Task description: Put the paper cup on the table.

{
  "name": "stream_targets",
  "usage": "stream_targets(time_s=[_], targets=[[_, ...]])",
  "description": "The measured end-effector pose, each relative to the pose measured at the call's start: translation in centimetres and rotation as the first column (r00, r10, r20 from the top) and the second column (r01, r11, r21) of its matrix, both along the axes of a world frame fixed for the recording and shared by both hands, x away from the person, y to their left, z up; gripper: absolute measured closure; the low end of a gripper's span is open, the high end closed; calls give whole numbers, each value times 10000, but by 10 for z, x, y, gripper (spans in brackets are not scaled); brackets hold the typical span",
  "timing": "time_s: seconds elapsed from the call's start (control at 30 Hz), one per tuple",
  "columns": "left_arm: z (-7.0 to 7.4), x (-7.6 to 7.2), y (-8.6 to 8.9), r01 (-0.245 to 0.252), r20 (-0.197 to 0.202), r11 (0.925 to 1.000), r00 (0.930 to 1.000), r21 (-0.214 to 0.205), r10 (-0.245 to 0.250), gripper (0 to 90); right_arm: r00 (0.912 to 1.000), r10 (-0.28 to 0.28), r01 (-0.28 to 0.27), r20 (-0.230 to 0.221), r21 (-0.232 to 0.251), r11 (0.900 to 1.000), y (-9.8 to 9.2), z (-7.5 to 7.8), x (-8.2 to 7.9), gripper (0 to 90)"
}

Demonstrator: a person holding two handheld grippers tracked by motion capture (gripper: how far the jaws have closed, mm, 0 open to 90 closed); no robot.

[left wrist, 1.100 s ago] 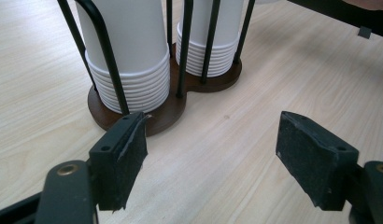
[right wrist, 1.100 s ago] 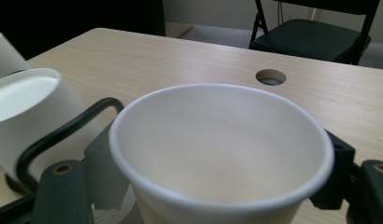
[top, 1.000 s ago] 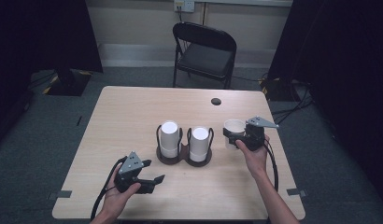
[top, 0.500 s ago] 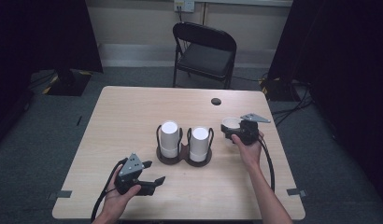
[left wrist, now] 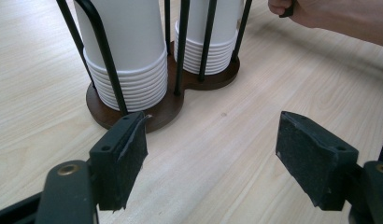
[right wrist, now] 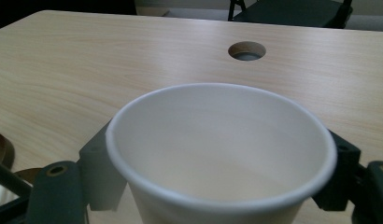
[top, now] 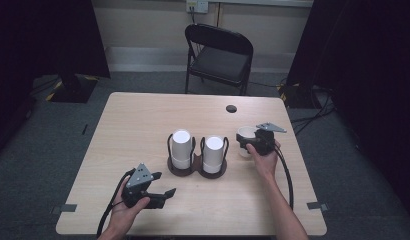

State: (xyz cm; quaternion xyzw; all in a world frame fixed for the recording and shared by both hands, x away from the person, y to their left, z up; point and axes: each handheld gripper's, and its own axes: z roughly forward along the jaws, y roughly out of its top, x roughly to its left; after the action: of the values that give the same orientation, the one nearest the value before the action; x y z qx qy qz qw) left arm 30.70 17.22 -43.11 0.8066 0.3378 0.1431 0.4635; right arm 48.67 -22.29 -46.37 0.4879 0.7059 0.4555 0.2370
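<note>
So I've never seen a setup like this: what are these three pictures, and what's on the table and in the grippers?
No robot here: a person holds a two-jaw gripper in each hand. The high view looks down on the table from above the person's side. The other two views come from cameras riding on each gripper, looking along its black jaws. On the table stands a rack with two stacks of white cups, and near the far edge there is a hole. The left gripper rests near the front edge, jaws open with nothing between them. The right gripper has a single cup between its jaws, which have just been opening; whether the pads grip it is unclear.
</note>
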Motion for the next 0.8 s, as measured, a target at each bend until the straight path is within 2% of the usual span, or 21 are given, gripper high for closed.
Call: stream_targets(time_s=[0.13,0.3,0.53,0.6,0.73,0.8], targets=[[0,0,-1,-28,-71,10000,10000,-65,27,248,10000,71,-71,-42,59,10000,1,-1,-4,211],[1,0,0,-7,5,10000,10000,-42,7,249,9996,227,-231,-150,-295,9993,0,1,-10,214],[3,0,1,-23,101,10000,9999,-11,23,249,9997,166,-170,-168,-234,9996,-4,-2,-19,218],[2,-1,0,-18,17,10000,10000,-93,18,248,9997,173,-179,-196,-265,9995,-5,-2,-22,218],[3,-1,0,-2,96,10000,10000,32,2,248,9992,341,-351,-220,-442,9984,-7,-2,-25,217],[2,-1,-1,-31,21,9999,10000,-96,31,248,9988,424,-439,-260,-587,9973,-6,-2,-26,216]])
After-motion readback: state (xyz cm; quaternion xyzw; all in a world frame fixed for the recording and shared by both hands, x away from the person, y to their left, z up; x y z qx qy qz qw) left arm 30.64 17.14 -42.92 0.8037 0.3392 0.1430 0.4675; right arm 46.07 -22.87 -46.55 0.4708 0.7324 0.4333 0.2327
